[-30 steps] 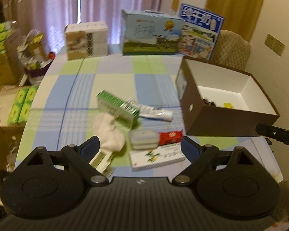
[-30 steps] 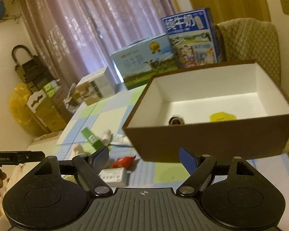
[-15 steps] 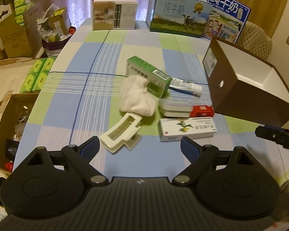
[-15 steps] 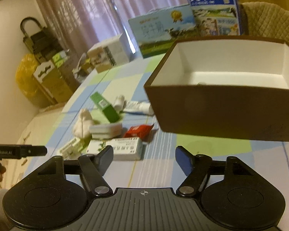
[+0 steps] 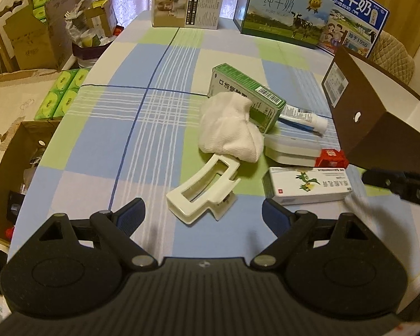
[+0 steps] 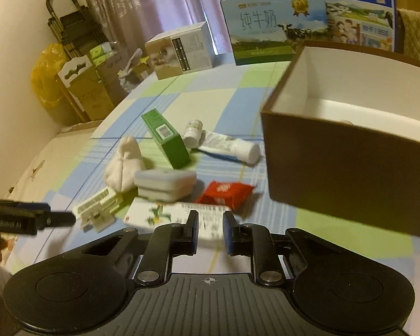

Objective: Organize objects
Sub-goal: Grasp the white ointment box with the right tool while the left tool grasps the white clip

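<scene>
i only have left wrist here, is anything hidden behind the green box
Observer: Yes. The right wrist view shows a small white bottle lying on the far side of the green box, next to the tube.
Operator: ok and how are the right gripper jaws
Observer: The right gripper has its jaws near together with a narrow gap and nothing between them. It points at the white medicine box.

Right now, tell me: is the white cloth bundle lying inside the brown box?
No, the white cloth bundle lies on the checked tablecloth against the green carton, well left of the brown box.
</scene>
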Motion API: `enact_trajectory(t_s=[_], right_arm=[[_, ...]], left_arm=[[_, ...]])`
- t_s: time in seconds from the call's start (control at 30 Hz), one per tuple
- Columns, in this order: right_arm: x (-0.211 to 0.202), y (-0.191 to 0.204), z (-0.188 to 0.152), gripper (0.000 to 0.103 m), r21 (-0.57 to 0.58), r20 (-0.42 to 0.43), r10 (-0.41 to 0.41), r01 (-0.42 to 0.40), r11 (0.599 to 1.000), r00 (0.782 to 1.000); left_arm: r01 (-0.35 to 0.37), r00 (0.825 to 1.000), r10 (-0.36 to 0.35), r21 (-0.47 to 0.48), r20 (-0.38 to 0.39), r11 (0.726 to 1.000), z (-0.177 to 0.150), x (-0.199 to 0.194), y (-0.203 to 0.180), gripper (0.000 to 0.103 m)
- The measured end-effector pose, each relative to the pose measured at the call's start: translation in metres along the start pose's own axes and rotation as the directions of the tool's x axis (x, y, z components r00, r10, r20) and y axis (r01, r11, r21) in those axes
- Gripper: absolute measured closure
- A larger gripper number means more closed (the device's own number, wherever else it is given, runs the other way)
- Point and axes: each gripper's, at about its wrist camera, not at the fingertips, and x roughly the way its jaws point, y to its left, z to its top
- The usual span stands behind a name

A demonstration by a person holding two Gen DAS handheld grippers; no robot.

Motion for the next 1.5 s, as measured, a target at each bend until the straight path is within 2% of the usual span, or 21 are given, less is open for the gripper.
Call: enact_trajectory(t_s=[0.17, 0.43, 0.63, 0.77, 0.8, 0.87, 0.9, 0.93, 1.07, 1.17, 1.2, 1.23, 1.37, 1.5], right_arm=[[0.028, 0.001, 0.013, 0.088, -0.022, -0.017, -0.001, 0.001, 1.000, 1.000], [0.057, -0.014, 0.019, 0.087, 0.053, -0.081, 0.084, -0.080, 0.995, 0.993], [0.045, -0.021, 0.006, 0.087, 0.108, -0.121, 0.150, -0.137, 0.985, 0.981], [0.030, -0.009, -0.011, 0.086, 0.071, -0.144, 0.163, -0.154, 0.985, 0.976], [0.027, -0.005, -0.014, 0.082, 0.060, -0.145, 0.155, -0.148, 0.987, 0.977], [0.020, 0.005, -0.019, 0.065, 0.027, -0.131, 0.133, -0.130, 0.991, 0.982], [0.018, 0.011, -0.020, 0.050, 0.004, -0.117, 0.120, -0.121, 0.993, 0.986], [0.018, 0.017, -0.020, 0.046, -0.024, -0.105, 0.114, -0.117, 0.993, 0.988], [0.029, 0.046, -0.023, 0.046, -0.206, -0.108, 0.063, -0.085, 0.975, 0.992], [0.040, 0.063, -0.028, 0.047, -0.340, -0.101, 0.014, -0.048, 0.939, 0.995], [0.043, 0.066, -0.031, 0.050, -0.371, -0.100, -0.003, -0.035, 0.928, 0.995], [0.044, 0.068, -0.034, 0.062, -0.392, -0.103, -0.016, -0.026, 0.920, 0.995], [0.036, 0.064, -0.046, 0.065, -0.402, -0.106, -0.028, -0.017, 0.915, 0.994], [0.020, 0.051, -0.053, 0.065, -0.348, -0.114, -0.048, 0.005, 0.937, 0.992]], left_arm=[[0.007, 1.000, -0.007, 0.006, 0.004, 1.000, -0.001, 0.005, 0.002, 0.015], [0.029, 1.000, -0.029, 0.036, 0.001, 0.999, -0.003, 0.010, 0.001, 0.015], [0.034, 0.999, -0.034, 0.025, -0.003, 0.999, -0.004, 0.012, 0.003, 0.015], [0.038, 0.999, -0.038, 0.042, -0.001, 0.998, -0.006, 0.011, 0.001, 0.015], [0.035, 0.999, -0.035, 0.050, 0.000, 0.998, -0.006, 0.011, 0.000, 0.015], [0.033, 0.999, -0.033, 0.058, -0.001, 0.998, -0.007, 0.012, -0.001, 0.015], [0.034, 0.999, -0.034, 0.058, -0.003, 0.998, -0.008, 0.012, -0.001, 0.015], [0.034, 0.999, -0.034, 0.056, -0.005, 0.998, -0.008, 0.013, -0.001, 0.015], [0.032, 0.999, -0.032, 0.065, -0.005, 0.997, -0.008, 0.014, -0.002, 0.015], [0.031, 1.000, -0.031, 0.072, -0.006, 0.997, -0.008, 0.015, -0.003, 0.015], [0.030, 1.000, -0.030, 0.076, -0.007, 0.997, -0.008, 0.015, -0.003, 0.015], [0.029, 1.000, -0.028, 0.081, -0.007, 0.996, -0.007, 0.015, -0.003, 0.015], [0.020, 1.000, -0.020, 0.105, -0.007, 0.994, -0.006, 0.019, -0.004, 0.015], [0.024, 1.000, -0.023, 0.125, -0.012, 0.992, -0.002, 0.026, -0.005, 0.016]])
